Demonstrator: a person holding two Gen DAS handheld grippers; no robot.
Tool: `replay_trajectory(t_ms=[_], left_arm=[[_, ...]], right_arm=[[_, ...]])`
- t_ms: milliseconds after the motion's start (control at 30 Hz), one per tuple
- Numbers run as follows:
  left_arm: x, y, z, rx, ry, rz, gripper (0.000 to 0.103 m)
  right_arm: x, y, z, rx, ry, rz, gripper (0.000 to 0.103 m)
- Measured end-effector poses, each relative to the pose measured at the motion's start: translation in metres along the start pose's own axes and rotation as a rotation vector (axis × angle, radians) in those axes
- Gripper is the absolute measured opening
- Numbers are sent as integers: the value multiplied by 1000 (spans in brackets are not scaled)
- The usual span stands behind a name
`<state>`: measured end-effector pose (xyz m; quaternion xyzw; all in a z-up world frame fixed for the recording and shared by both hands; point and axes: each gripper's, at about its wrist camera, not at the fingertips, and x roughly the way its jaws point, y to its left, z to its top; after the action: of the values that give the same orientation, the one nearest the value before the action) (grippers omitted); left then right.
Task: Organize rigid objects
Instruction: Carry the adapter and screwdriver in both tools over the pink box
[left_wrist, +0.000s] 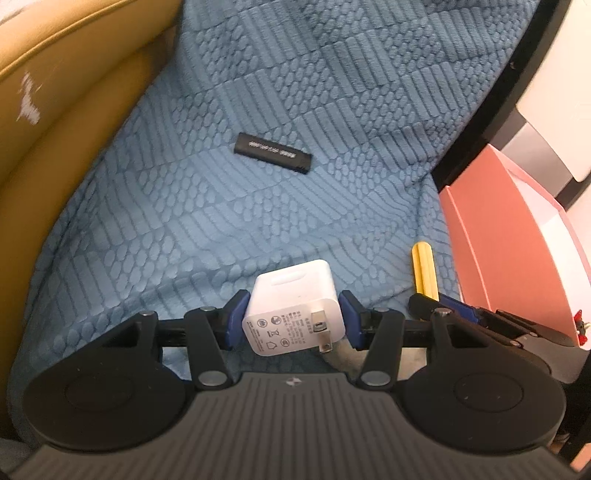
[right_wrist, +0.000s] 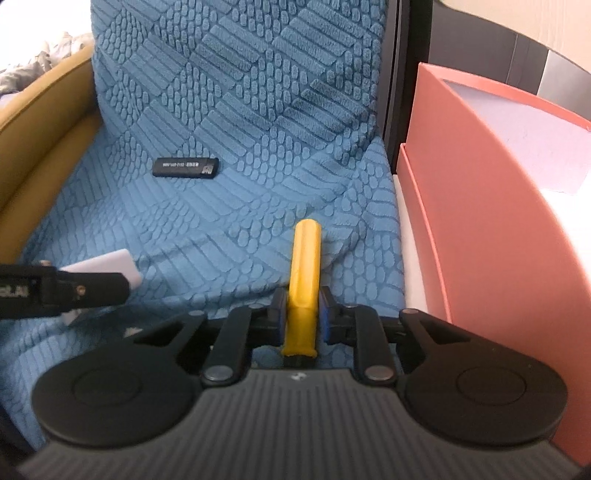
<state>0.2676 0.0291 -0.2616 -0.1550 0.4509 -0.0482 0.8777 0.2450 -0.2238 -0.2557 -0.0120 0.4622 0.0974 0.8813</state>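
At the far left of the left wrist view, mustard upholstery (left_wrist: 55, 122) is seen bordering the blue textured cover (left_wrist: 332, 92). Left of centre in the upper half, a black stick (left_wrist: 273, 153) is lying flat on the cover, its long axis running from upper left to lower right, well apart from both grippers. At lower centre, the left gripper (left_wrist: 293, 321) is clamped on the white charger (left_wrist: 293, 306), blue pads pressed on its two sides, its metal prongs turned back toward the camera.

Further right, low in the right wrist view, the yellow handle (right_wrist: 304, 284) is held between the narrowed fingers of the right gripper (right_wrist: 301, 314). Its long axis is lined up with the fingers, its rounded end pointing up the frame, away from the camera.

At the right edge, the pink box (right_wrist: 480, 206) is standing open, just beside the cover. The right gripper is judged the nearer one, so a short carry rightward is expected for the handle.
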Motion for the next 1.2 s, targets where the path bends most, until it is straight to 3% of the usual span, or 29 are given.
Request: replay_trajectory(t_ms=[333,433,667,1200], left_arm=[[-25,-18,5,33,-37,-33,58],[-39,-32,2,84,-64,-11,58],[-74,-50,-5,80,-69,-28,58],[-164,-92,-26,77,-106,-33,58]], right_arm=[[-52,-10,20,1,-50,2,21],[-71,-13,28,-5,-73,-3,21],[-121,-8,37,-19,-89,32,21],[-225,-11,27,3,-134,72,21]])
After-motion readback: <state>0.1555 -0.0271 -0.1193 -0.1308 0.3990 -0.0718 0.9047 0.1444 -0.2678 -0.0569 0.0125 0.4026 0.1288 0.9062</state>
